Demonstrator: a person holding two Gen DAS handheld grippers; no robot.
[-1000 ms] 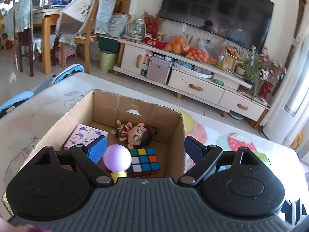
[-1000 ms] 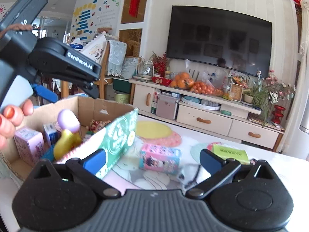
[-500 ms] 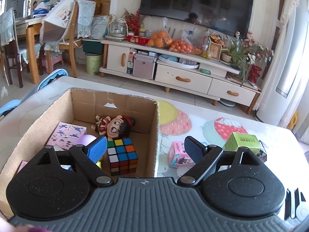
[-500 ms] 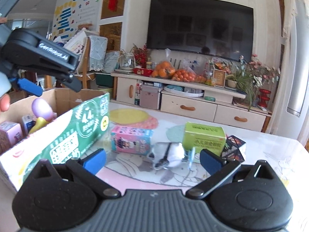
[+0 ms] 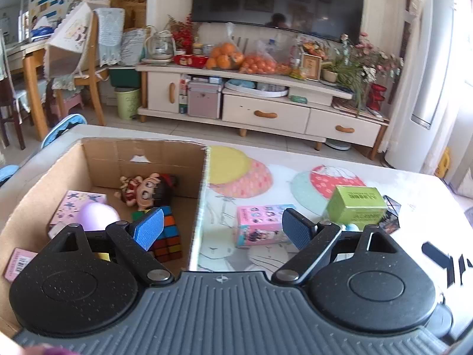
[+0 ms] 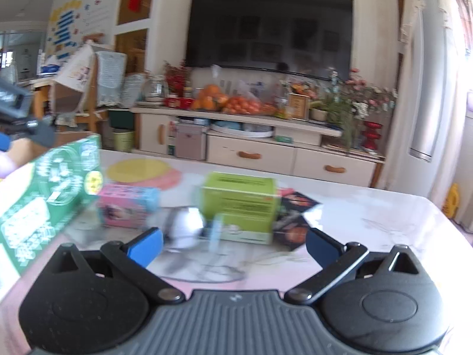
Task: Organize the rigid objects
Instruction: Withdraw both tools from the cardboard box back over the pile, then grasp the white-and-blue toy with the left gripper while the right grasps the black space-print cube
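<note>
A cardboard box (image 5: 201, 183) stands on the table at the left; its green printed side shows in the right wrist view (image 6: 44, 201). Inside lie a doll (image 5: 147, 192), a Rubik's cube (image 5: 168, 236), a purple ball toy (image 5: 97, 214) and a pink box (image 5: 77, 204). On the table to the right lie a pink carton (image 5: 260, 224) (image 6: 127, 207), a green carton (image 5: 357, 208) (image 6: 239, 204), a dark cube (image 5: 391, 219) and a blurred white object (image 6: 186, 224). My left gripper (image 5: 221, 229) is open and empty over the box's right wall. My right gripper (image 6: 233, 244) is open and empty before the white object.
The table (image 5: 414, 195) has a patterned cover and ends at the right. Beyond it stand a TV cabinet (image 5: 266, 112) with oranges, a television, and a wooden chair (image 5: 77, 68) at the left. My left gripper shows at the right wrist view's left edge (image 6: 20, 118).
My left gripper has moved right, from over the box's inside to over its right wall. My right gripper has swung right, from the box towards the green carton and white object.
</note>
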